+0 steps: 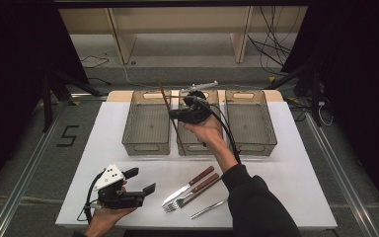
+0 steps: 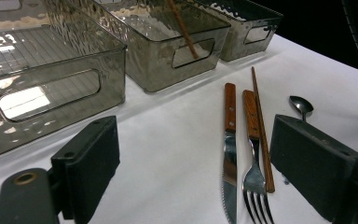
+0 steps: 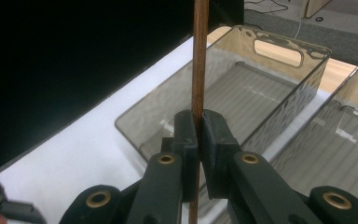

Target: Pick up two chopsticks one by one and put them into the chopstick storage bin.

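My right gripper (image 1: 172, 114) hangs over the middle bin (image 1: 193, 149), shut on a thin brown chopstick (image 1: 164, 96) that slants from above the bins down into that bin. In the right gripper view the chopstick (image 3: 199, 56) stands upright, pinched between the jaws of that gripper (image 3: 198, 126). My left gripper (image 1: 140, 180) is open near the table's front left, with nothing between its fingers. Ahead of it (image 2: 193, 126) lie a wooden-handled knife (image 2: 230, 154), a matching fork (image 2: 254, 154), a second chopstick (image 2: 262, 135) and a small spoon (image 2: 301, 105).
Three smoked clear bins stand in a row at the back of the white table: the left bin (image 1: 147, 145), the middle one and the right bin (image 1: 251, 145). The cutlery (image 1: 190, 190) lies at front centre. Dark floor and cables surround the table.
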`<state>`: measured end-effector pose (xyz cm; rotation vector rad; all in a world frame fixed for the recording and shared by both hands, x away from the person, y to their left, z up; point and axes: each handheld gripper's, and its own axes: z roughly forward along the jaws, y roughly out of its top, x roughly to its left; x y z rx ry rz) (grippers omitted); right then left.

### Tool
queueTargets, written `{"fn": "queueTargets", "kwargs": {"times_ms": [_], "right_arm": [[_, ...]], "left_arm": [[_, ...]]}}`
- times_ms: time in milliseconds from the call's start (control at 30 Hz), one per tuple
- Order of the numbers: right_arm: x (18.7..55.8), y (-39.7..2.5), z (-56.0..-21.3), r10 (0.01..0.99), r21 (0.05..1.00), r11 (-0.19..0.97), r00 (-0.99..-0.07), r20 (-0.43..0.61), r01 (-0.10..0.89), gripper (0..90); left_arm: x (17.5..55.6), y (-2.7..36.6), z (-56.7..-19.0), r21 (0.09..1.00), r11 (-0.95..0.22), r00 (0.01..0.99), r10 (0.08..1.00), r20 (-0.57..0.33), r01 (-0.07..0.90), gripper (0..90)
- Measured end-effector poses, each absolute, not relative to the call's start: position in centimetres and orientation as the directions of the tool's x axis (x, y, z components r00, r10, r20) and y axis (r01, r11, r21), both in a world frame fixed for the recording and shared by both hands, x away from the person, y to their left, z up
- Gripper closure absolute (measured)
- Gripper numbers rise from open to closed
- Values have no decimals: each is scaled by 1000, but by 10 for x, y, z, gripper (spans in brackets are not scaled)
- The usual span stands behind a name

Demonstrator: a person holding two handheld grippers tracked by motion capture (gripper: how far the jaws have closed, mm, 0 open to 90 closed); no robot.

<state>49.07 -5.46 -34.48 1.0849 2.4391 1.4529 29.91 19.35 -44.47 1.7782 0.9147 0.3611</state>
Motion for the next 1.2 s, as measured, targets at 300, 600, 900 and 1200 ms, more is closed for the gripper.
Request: {"fn": "queueTargets", "kwargs": {"times_ms": [300,600,900,1200], "right_arm": [[509,-32,-337,639,808,252,-719,274,532,857],[523,-11,-334,656,813,229,-702,277,535,856],[529,1,-331,678,834,208,-690,254,511,856],[532,9,-343,699,822,230,-676,232,521,856]], "left_arm": [[299,193,-444,899,-157,667,723,-177,408,156],[299,193,-444,903,-153,669,722,-176,403,156],[299,193,-444,900,-157,670,721,-177,406,156],[299,193,-444,901,-152,671,719,-181,406,156]]}}
